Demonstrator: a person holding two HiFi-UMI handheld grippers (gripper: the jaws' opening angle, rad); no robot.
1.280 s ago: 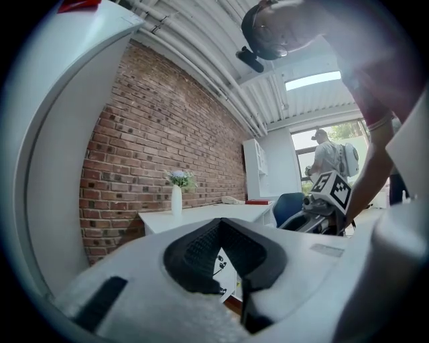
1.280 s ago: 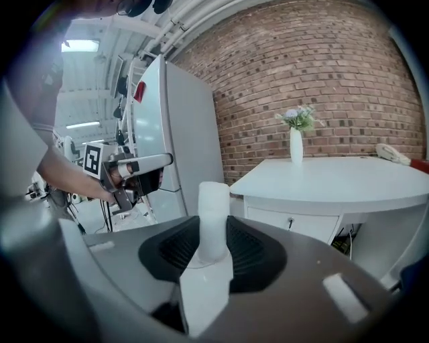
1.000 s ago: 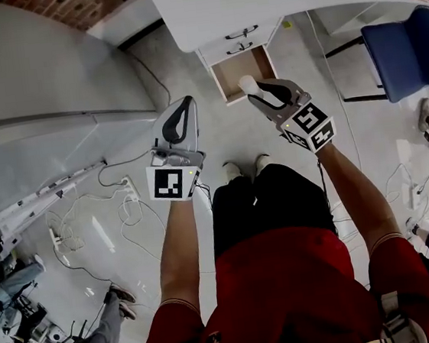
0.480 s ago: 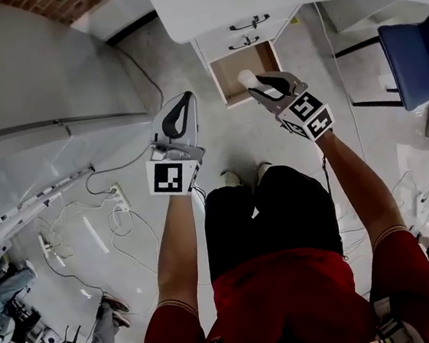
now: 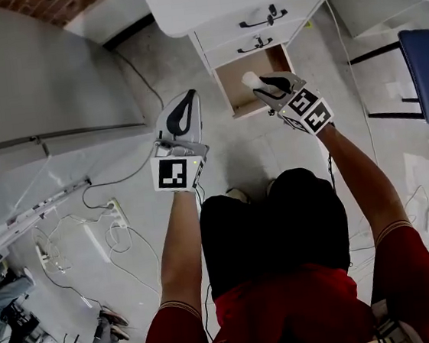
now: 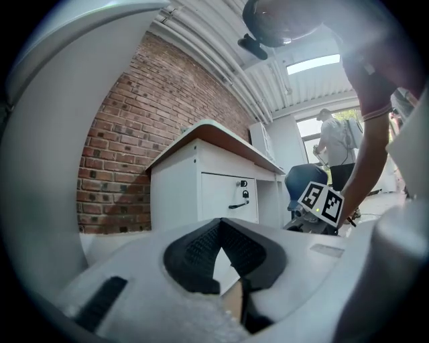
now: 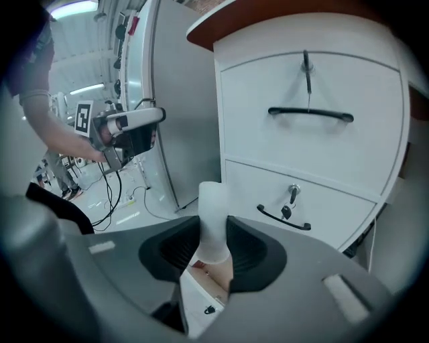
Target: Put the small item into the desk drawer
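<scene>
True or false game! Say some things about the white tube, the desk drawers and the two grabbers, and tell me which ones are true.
1. The right gripper is holding a white tube. True.
2. The bottom drawer of the desk is open. True; the two drawers above it are closed.
3. The left gripper is holding a tube too. False: its jaws are together with nothing between them.
4. The white tube lies inside the bottom drawer. False: it is clamped between the right gripper's jaws, over the open drawer.
5. The wall beside the desk is made of green tiles. False: it is red brick.
</scene>
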